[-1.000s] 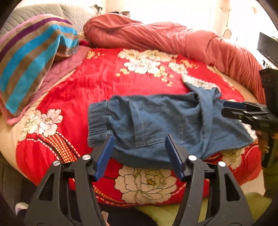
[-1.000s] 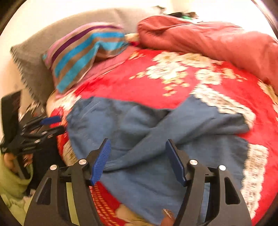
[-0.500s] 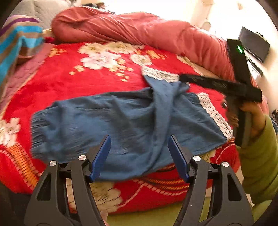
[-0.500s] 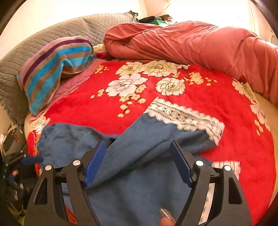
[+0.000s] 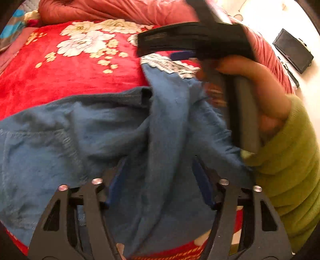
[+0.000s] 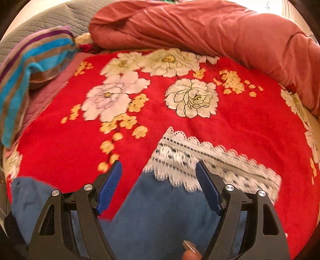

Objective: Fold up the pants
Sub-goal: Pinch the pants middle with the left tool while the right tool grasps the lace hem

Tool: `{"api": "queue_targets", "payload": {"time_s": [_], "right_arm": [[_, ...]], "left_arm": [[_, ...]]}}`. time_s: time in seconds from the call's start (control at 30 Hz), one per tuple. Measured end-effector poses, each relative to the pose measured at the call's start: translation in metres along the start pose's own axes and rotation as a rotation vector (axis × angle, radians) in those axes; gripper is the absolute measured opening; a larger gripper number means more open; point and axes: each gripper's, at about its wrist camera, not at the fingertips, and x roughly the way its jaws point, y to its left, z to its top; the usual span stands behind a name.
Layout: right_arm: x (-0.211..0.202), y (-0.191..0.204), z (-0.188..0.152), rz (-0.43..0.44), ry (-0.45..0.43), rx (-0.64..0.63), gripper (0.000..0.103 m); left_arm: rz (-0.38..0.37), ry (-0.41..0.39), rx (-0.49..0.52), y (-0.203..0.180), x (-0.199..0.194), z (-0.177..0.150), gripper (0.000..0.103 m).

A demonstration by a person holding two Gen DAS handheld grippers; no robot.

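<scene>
Blue pants (image 5: 60, 140) lie crumpled on a red floral blanket (image 6: 240, 120). In the left wrist view a raised fold of a leg (image 5: 168, 124) runs up between the jaws of my left gripper (image 5: 160, 178), which are closing; the pads do not press on the cloth. In the right wrist view my right gripper (image 6: 158, 172) stands open low over the white lace hem (image 6: 200, 160) of one leg, whose left corner lies between the fingers. A hand (image 5: 260, 90) in a green sleeve holds the right gripper's black body (image 5: 190, 40) over the far leg end.
A rolled salmon quilt (image 6: 200, 30) lies along the back of the bed. A striped pillow (image 6: 30, 66) and a grey quilted cushion (image 6: 50, 18) sit at the back left. A dark screen (image 5: 293, 53) stands beyond the bed on the right.
Both grippers have dropped closer to the pants. The left one has slid from the waistband toward the legs. The right one has moved out to the lace hem and widened slightly.
</scene>
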Motion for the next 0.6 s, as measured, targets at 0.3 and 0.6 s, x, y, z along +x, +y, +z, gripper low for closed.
{"api": "queue_targets", "payload": {"time_s": [0.3,0.6], "right_arm": [[0.049,-0.004,0.019,-0.129,0.038,0.010,0.047],[-0.004,-0.049,0.003,-0.016,-0.080,0.113,0.011]], "left_arm": [[0.005,-0.001,0.104,-0.021,0.005,-0.019,0.017],[0.011,-0.017,0.075,-0.009,-0.002,-0.022,0.017]]}}
